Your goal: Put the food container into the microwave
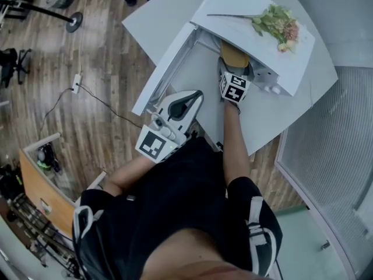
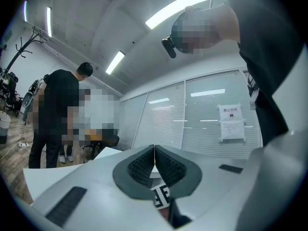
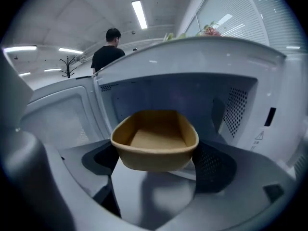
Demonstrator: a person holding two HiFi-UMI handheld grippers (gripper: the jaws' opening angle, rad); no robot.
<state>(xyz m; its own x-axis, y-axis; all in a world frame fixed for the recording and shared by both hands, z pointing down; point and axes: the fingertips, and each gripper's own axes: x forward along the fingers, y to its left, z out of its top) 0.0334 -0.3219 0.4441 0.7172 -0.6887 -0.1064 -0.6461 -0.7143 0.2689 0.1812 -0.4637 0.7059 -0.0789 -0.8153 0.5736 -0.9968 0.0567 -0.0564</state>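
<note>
A tan, empty food container (image 3: 155, 141) hangs between the dark pads of my right gripper (image 3: 156, 163), which is shut on it. It is held at the mouth of the white microwave (image 3: 192, 90), whose cavity is open behind it. From the head view the container (image 1: 233, 55) sits at the opening under the microwave's top (image 1: 245, 10), with the right gripper (image 1: 234, 69) just behind it and the door (image 1: 166, 69) swung out to the left. My left gripper (image 1: 189, 101) is held back near my body, pointing up, jaws pressed together and empty (image 2: 154, 150).
A bunch of flowers (image 1: 278, 25) lies on the microwave's top. The microwave stands on a white table (image 1: 268, 121). A glass partition with blinds (image 2: 202, 114) runs along the right. A person in black (image 2: 53, 114) stands off to the left on the wooden floor (image 1: 99, 57).
</note>
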